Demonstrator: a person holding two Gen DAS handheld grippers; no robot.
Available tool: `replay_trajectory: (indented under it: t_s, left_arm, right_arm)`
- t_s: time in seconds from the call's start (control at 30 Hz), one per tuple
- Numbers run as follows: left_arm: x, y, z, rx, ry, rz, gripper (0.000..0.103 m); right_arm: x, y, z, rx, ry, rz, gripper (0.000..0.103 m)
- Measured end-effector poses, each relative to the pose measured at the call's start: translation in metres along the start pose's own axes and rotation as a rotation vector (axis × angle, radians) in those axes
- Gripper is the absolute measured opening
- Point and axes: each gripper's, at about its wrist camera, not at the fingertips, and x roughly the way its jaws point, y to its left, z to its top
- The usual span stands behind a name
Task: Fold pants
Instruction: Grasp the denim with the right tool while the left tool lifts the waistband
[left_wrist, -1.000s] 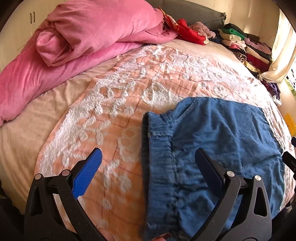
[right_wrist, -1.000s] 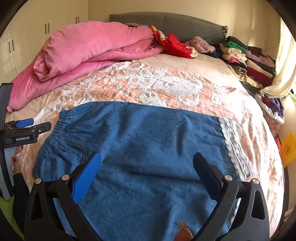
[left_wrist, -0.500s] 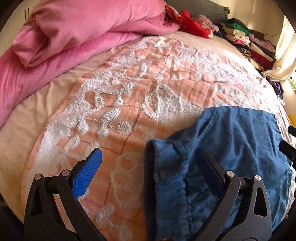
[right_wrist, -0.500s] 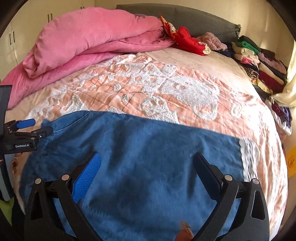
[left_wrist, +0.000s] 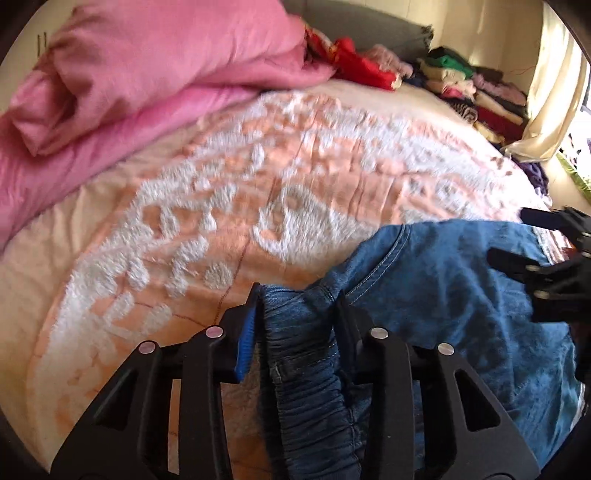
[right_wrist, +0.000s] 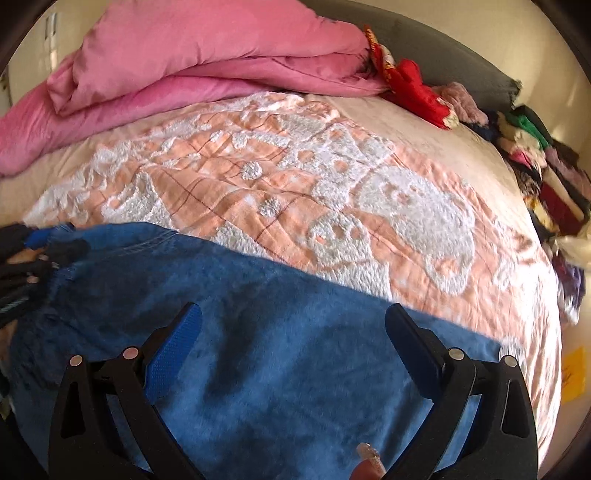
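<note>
Blue denim pants (left_wrist: 443, 306) lie on the peach and white bedspread, at the near edge of the bed. My left gripper (left_wrist: 297, 299) is shut on the gathered elastic waistband (left_wrist: 306, 354) and holds it bunched up off the bed. The pants also fill the lower part of the right wrist view (right_wrist: 280, 354). My right gripper (right_wrist: 291, 325) is open, its two fingers spread just above the blue cloth. The right gripper shows at the right edge of the left wrist view (left_wrist: 532, 240). The left gripper shows at the left edge of the right wrist view (right_wrist: 40, 247).
A pink duvet (left_wrist: 129, 85) is heaped at the far left of the bed (left_wrist: 295, 155). Red clothes (right_wrist: 417, 88) lie by the grey headboard (right_wrist: 461, 70). Stacks of folded clothes (left_wrist: 484, 99) line the far right side. A cream curtain (left_wrist: 550, 92) hangs at the right.
My left gripper has closed on the waistband, which was lying flat between its open fingers. The waistband is now bunched and lifted. The right gripper has stayed open above the pants.
</note>
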Motion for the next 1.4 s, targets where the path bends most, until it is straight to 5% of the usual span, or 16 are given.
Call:
replay_trajectory:
  t_s: [0.27, 0.47, 0.73, 0.83, 1.4]
  left_arm:
    - [-0.043, -0.006, -0.005, 0.036, -0.152, -0.005, 0.027]
    - [-0.049, -0.013, -0.008, 0.069, -0.197, -0.013, 0.027]
    - [-0.050, -0.014, -0.012, 0.086, -0.207, 0.019, 0.027]
    - [-0.053, -0.012, -0.013, 0.080, -0.217, 0.025, 0.027]
    - [-0.105, -0.017, -0.039, 0.108, -0.263, -0.012, 0.029]
  right_arm:
    - [0.009, 0.010, 0.015, -0.168, -0.034, 0.010, 0.099]
    - [0.018, 0.023, 0.014, -0.253, -0.020, 0.000, 0.097]
    - [0.012, 0.043, 0.007, -0.291, -0.057, 0.082, 0.035]
    - [-0.002, 0.042, -0.001, -0.264, -0.092, 0.097, 0.021]
    - [-0.134, 0.038, -0.077, 0.011, -0.279, 0.244, 0.009]
